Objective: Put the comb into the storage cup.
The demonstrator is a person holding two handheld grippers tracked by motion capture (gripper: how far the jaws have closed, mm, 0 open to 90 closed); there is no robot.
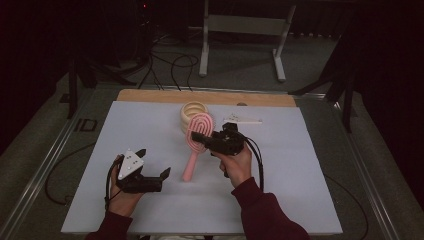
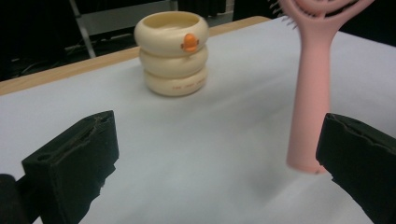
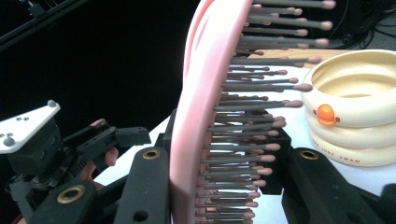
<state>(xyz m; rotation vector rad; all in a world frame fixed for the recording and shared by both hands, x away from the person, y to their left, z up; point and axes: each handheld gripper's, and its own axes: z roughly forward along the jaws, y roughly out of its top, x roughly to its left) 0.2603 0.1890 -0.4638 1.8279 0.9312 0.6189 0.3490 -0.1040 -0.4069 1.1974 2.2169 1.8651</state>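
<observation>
Pink plastic brush (image 1: 198, 137), head up near the middle of the surface (image 1: 150, 125), is clamped at its head by the right gripper (image 1: 212, 140), whose fingers (image 3: 144, 186) close on the back and the bristle side. Its handle hangs down and toward the near edge, the tip just above the sheet. The left gripper (image 1: 152, 162) sits near the front left, its fingers (image 2: 74, 158) spread wide with nothing between them, the handle end just beside one finger in the left gripper view.

The likely trouble: the grip lies partly on springy bristles, so a sideways knock from the left gripper could twist the brush loose. If the left gripper closes too low it may catch only the tip and lever it out.

Just behind the brush, toward the far edge, stands a cream ring stack (image 1: 192, 114); swinging the head back could topple it. A small white piece (image 1: 240, 119) lies to its right. The left half and the front of the surface give wide room.
</observation>
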